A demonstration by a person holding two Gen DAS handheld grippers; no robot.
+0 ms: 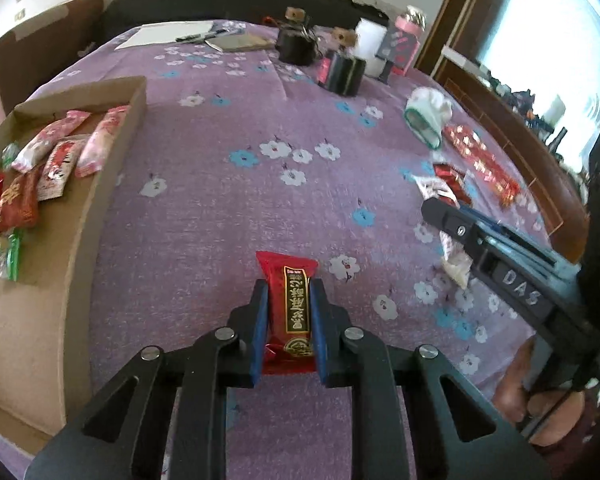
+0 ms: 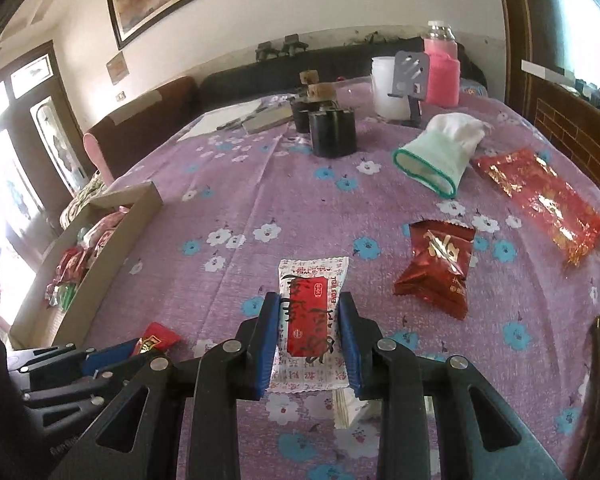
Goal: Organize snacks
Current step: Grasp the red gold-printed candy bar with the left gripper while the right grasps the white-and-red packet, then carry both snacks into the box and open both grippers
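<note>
Two small snack packets are held at this moment, and the cardboard tray [image 1: 100,200] serves as the landmark. A red packet [image 1: 288,312] is clamped between the nearly closed blue pads of the left gripper [image 1: 288,320], to the right of the tray and near its long wall. A white packet with a red label [image 2: 312,320] is pinched across its width by the right gripper [image 2: 310,344], further from the tray on the purple flowered cloth [image 2: 260,184]. Both packets are judged light, crinkly and slippery (film wrappers with soft contents), so a grip across the middle is favoured over the sealed ends. Several pink, red and green packets are already laid in the tray. Beyond the white packet, away from the tray, a dark red pouch [image 2: 436,268] and a long red wrapper [image 2: 540,200] are left loose.
</note>
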